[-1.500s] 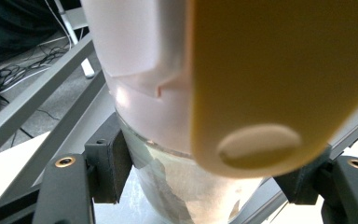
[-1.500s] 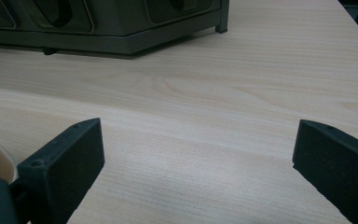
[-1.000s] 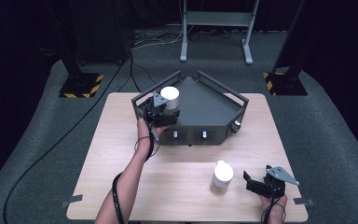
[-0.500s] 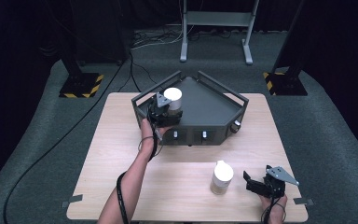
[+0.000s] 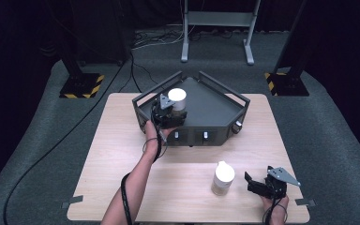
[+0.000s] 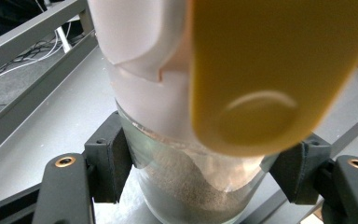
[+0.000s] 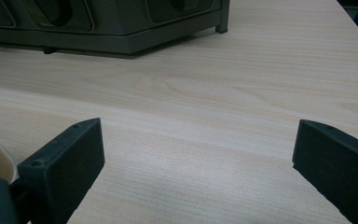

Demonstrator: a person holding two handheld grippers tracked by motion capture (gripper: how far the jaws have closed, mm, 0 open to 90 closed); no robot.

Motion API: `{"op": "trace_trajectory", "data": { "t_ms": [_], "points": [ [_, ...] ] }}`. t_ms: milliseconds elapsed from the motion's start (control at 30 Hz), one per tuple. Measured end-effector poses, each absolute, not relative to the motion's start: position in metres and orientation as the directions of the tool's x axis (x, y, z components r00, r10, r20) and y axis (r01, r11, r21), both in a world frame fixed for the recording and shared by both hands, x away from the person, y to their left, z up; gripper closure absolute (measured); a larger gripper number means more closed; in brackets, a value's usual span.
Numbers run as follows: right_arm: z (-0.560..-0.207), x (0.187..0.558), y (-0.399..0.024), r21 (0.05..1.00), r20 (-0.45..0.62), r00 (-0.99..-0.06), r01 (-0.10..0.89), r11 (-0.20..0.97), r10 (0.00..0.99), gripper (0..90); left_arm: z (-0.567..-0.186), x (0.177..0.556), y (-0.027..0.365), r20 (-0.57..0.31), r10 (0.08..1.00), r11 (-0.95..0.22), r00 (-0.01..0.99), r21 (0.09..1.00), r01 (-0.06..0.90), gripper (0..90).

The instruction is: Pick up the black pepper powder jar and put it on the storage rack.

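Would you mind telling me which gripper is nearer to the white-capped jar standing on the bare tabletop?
Right. The right gripper sits just beside the jar on the table, jaws open. The left gripper is far off at the dark tray, clamped on another jar.

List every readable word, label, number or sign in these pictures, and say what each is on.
None can be read.
Jar in the left tool: white and yellow label areas, no text visible.
Jar on table: too small to tell.
Floor plates: yellow-black stripes, no words.

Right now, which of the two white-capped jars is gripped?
The jar at the grey tray, clamped by the left hand-held gripper. The other jar stands free on the table, beside the open right hand-held gripper.
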State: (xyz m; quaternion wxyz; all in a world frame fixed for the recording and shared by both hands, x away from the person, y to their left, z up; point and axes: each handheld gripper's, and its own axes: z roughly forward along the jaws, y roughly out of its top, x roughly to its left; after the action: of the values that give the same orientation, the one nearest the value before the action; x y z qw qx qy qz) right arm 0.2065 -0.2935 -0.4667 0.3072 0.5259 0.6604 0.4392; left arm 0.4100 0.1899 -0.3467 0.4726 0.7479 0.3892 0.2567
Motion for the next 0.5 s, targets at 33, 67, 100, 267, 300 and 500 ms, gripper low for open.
{"op": "trace_trajectory", "data": {
  "t_ms": [33,67,100,267,300,500],
  "points": [
    [-0.4666,0.2066,-0.2935,0.903,0.056,-0.258,0.425,0.061,0.964,1.4,-0.3467,0.4102,0.1889,0.016,0.824,-0.251,0.566,0.907,0.339,30.4],
    [-0.4666,0.2066,-0.2935,0.903,0.056,-0.258,0.425,0.062,0.964,1.4,-0.3468,0.4106,0.1879,0.016,0.823,-0.252,0.568,0.907,0.338,30.4],
    [-0.4666,0.2065,-0.2934,0.903,0.055,-0.258,0.425,0.062,0.964,1.4,-0.3467,0.4109,0.1869,0.015,0.822,-0.251,0.569,0.906,0.339,30.4],
    [-0.4665,0.2068,-0.2939,0.903,0.057,-0.261,0.426,0.062,0.964,1.4,-0.3474,0.4119,0.1843,0.014,0.82,-0.25,0.573,0.908,0.337,30.4],
    [-0.4666,0.2068,-0.294,0.903,0.058,-0.261,0.426,0.061,0.964,1.4,-0.3476,0.4122,0.184,0.012,0.82,-0.249,0.573,0.908,0.337,30.4],
    [-0.4664,0.2069,-0.2938,0.902,0.058,-0.26,0.427,0.061,0.964,1.4,-0.3483,0.4138,0.1818,0.011,0.821,-0.246,0.571,0.909,0.336,30.4]
  ]
}}
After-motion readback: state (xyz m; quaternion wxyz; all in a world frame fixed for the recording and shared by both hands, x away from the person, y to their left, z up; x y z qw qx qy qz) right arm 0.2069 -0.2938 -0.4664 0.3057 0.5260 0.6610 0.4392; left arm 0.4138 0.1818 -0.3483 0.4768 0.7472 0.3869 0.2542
